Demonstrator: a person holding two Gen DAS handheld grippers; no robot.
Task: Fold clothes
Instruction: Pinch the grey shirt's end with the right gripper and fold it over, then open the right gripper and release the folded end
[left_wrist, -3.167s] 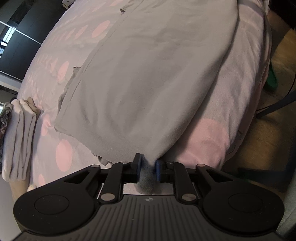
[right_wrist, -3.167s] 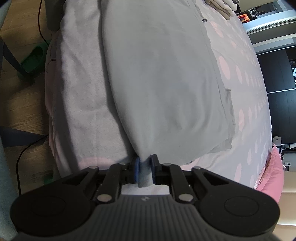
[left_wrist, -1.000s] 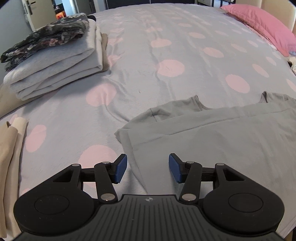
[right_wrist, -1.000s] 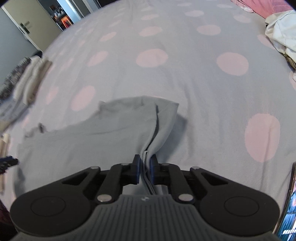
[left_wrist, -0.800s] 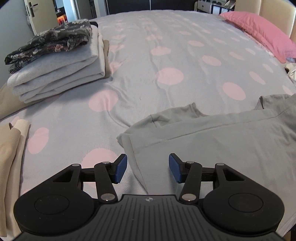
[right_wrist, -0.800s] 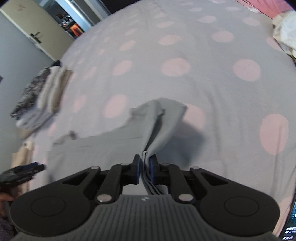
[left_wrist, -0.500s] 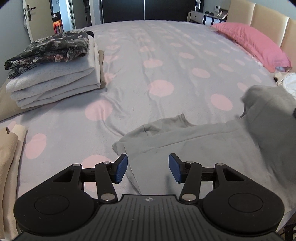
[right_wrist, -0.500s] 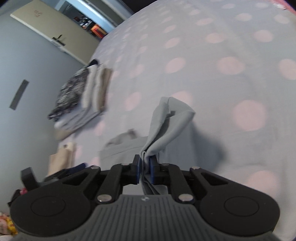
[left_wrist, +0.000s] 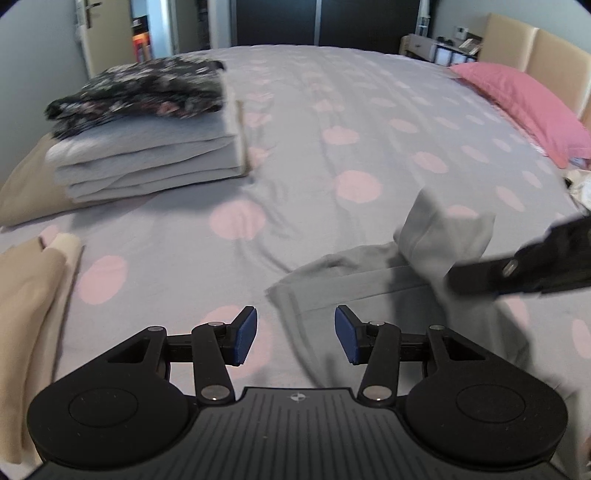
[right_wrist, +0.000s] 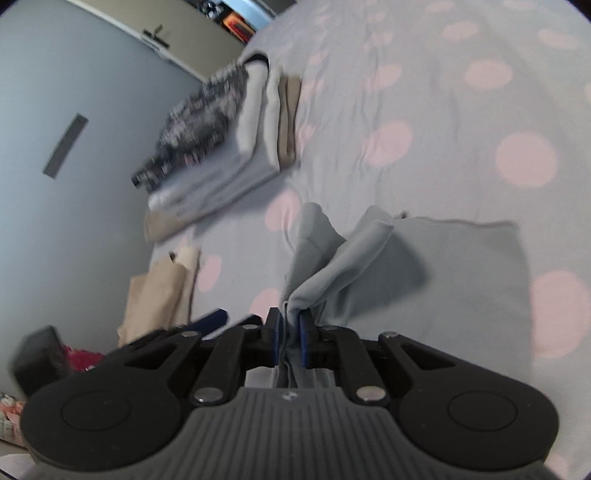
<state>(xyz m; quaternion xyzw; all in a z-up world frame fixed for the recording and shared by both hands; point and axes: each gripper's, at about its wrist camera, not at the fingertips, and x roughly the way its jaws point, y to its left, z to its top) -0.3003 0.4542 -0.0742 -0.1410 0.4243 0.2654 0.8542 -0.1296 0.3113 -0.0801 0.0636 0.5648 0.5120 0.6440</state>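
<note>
Pinching a bunched edge of the grey garment (right_wrist: 354, 258) between its blue pads, my right claw (right_wrist: 291, 334) is clamped tight and holds that end lifted above the rest of the cloth. My left claw (left_wrist: 294, 334) hangs with its jaws spread wide and nothing between them, just above the garment's near hemmed corner. The rest of the garment lies flat on the dotted bedspread (left_wrist: 332, 110). It looks light, soft and limp: the lifted part droops in loose folds, so it will sag wherever it is not supported. I judge the hemmed corner below my left claw the best hold. Beyond sits a stack of folded clothes (left_wrist: 147, 147); beige folded cloth (left_wrist: 29, 314) lies nearer.
</note>
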